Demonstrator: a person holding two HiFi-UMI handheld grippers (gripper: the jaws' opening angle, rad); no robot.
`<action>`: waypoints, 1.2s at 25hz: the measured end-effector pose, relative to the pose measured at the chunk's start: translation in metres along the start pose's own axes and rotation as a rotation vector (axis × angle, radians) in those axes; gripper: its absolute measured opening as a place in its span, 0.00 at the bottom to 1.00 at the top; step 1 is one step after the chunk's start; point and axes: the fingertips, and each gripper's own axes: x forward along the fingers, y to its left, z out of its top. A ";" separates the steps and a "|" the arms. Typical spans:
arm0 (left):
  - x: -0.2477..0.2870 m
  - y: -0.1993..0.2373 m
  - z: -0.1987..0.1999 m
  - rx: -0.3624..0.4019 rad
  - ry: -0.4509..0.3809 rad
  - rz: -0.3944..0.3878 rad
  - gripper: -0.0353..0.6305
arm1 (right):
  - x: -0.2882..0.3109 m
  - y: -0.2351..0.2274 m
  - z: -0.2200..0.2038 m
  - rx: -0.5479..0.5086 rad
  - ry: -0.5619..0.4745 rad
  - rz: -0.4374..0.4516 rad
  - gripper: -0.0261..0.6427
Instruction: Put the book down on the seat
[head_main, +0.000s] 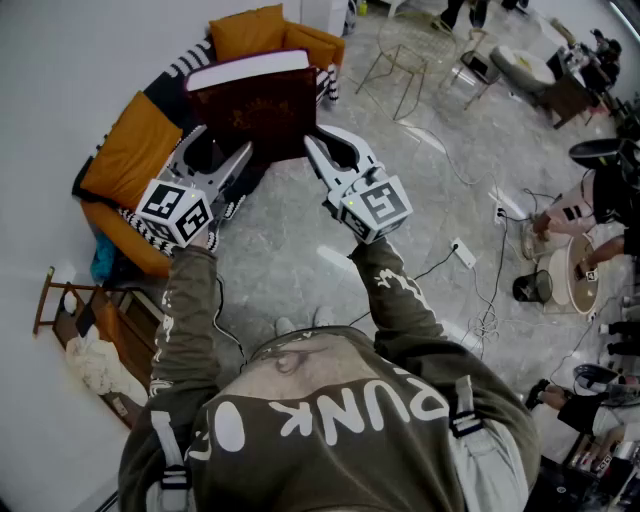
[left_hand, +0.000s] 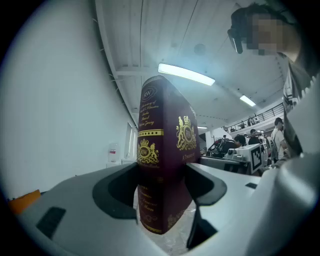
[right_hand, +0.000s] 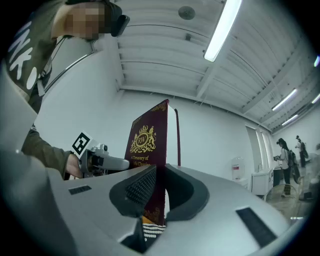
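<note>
Floor (head_main: 290, 265) w/ cables (head_main: 492, 290), orange seat (head_main: 130, 150) by wall (head_main: 50, 100), under book (head_main: 255, 110).

Grey marble floor (head_main: 290, 255), white wall (head_main: 60, 70), ceiling striplight (left_hand: 186, 74)

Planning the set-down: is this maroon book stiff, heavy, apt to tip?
Probably stiff: the book shows hard covers. Likely heavy, being thick and clamped by left gripper and right gripper. Laid flat on the cushioned seat, it should hardly tip.

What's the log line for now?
left gripper: shut on book | right gripper: shut on book | book: in air by seat
</note>
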 end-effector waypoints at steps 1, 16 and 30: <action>0.000 0.001 -0.001 -0.001 -0.001 0.000 0.49 | 0.001 0.000 -0.001 0.001 0.006 0.000 0.13; 0.017 -0.003 -0.023 -0.009 0.018 -0.025 0.49 | -0.009 -0.014 -0.024 -0.001 0.064 0.009 0.14; 0.070 -0.009 -0.032 -0.001 0.052 0.017 0.49 | -0.015 -0.071 -0.033 0.012 0.077 0.019 0.14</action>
